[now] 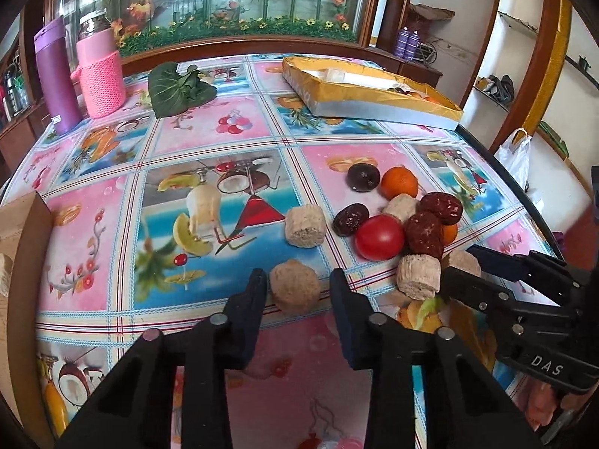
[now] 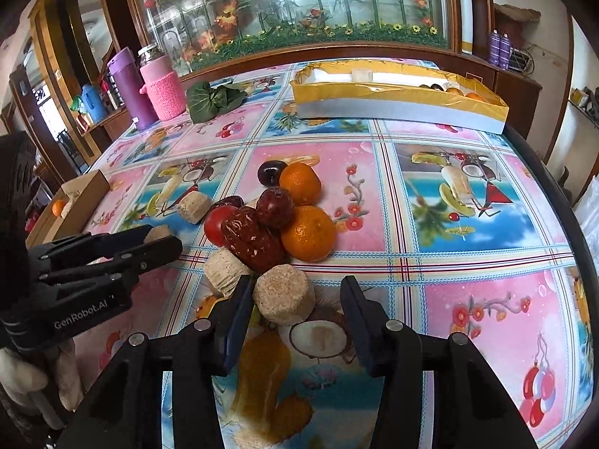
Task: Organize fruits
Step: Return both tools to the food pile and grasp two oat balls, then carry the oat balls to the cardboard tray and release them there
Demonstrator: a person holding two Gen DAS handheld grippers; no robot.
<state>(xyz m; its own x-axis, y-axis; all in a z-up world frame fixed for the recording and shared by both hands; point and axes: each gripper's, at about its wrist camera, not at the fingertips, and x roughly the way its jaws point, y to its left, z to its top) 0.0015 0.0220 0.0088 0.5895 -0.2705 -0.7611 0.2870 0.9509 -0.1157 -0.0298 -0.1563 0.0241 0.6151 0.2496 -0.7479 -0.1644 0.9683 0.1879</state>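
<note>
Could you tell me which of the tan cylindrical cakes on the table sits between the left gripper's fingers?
The rounded cake nearest the left camera, between the left gripper fingers. The others lie elsewhere: one alone farther back, the rest by the fruit pile.

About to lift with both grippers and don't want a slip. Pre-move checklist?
1. Light-brown round cake sits between the left gripper fingers: ok.
2. Left gripper pads pressing that cake: cannot tell.
3. Right gripper shut on the second light-brown cake: not ok, a gap shows at one finger.
4. Second light-brown cake clear of neighbours: not ok, the ridged beige cake and wrinkled red date crowd it and may shift on a lift.
5. Yellow-lined tray at the far edge has free space: ok.
</note>
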